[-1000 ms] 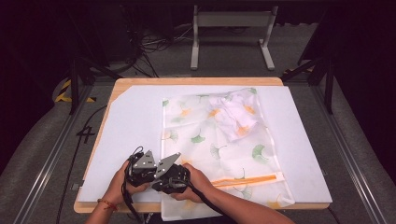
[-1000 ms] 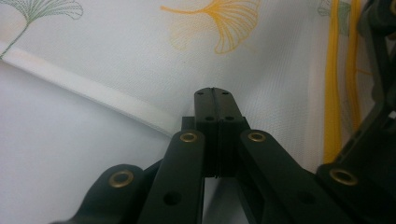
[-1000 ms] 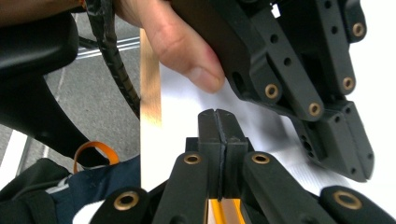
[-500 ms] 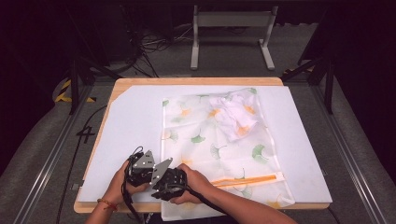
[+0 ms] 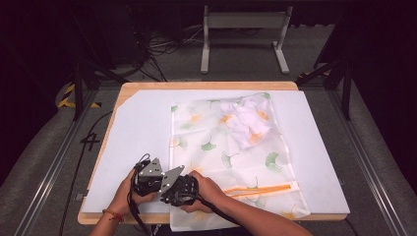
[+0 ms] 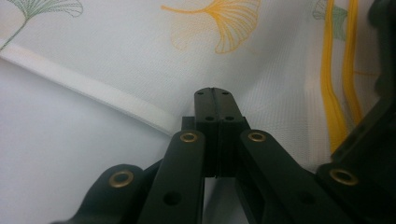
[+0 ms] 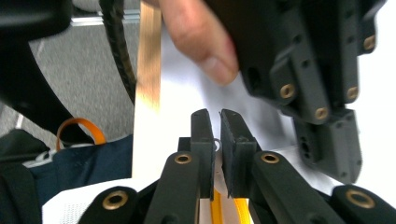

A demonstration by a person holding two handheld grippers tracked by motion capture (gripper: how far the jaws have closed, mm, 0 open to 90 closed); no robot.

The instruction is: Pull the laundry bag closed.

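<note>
Mesh laundry bag (image 5: 231, 152), thin white netting w/ green & orange ginkgo-leaf print, lies flat on the white sheet (image 5: 142, 128) covering the wooden table (image 5: 206, 85). Its near-left corner is at both tongs. Yellow-orange zipper (image 5: 260, 189) runs along the near end, just right of the tongs. Crumpled white cloth (image 5: 248, 120) shows inside at the far end, well beyond them.

Left tongs (image 6: 213, 91): tips pressed together, closed on the bag's mesh just past its white hem band (image 6: 88, 88). Right tongs (image 7: 214, 116): small gap betw. tips, a little metal ring sits in it; can't tell if gripped. Both sit side by side, touching, at the table's near edge. Bare sheet lies left of the tongs.
</note>
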